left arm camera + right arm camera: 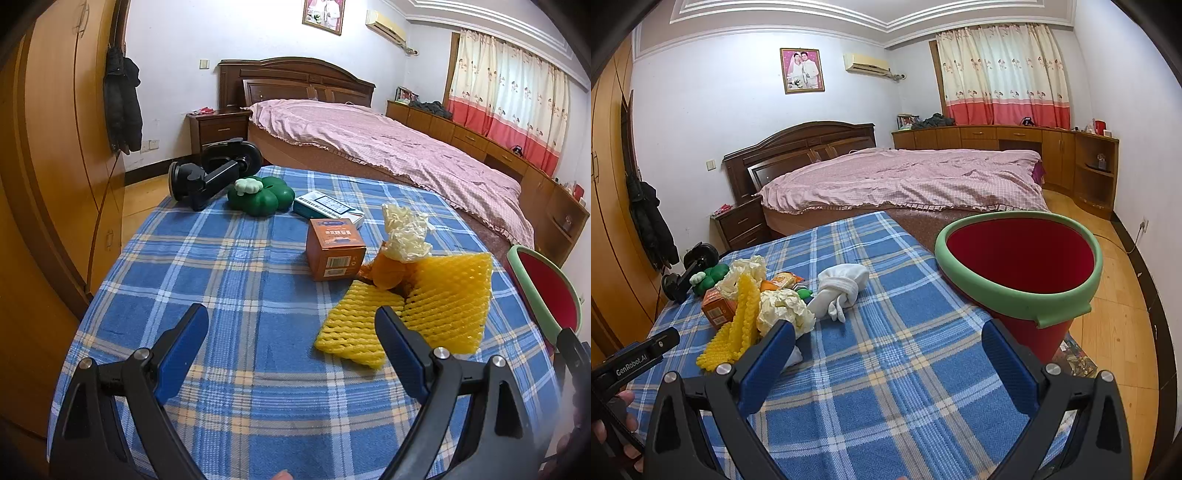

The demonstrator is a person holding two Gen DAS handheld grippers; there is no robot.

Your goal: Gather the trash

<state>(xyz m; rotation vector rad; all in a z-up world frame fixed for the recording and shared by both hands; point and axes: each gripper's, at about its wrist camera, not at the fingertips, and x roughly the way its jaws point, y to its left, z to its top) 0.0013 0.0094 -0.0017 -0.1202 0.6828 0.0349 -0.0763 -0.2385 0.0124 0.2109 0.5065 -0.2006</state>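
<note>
On the blue plaid table [229,266] lies yellow foam fruit netting [417,306], also in the right wrist view [735,325]. Beside it are crumpled cream paper [406,232] [783,306], an orange wrapper [388,273] and a small orange box [334,249] [716,306]. My left gripper [291,314] is open and empty, just left of the netting. My right gripper [886,332] is open and empty over the cloth, between the trash pile and a red bucket with a green rim [1019,266] at the table's right edge.
A white balled sock [842,288], a green clover-shaped toy [262,195], a teal-and-white box [328,208] and a black phone mount [214,170] lie on the table. A bed [388,147] is behind, a wardrobe [48,147] to the left.
</note>
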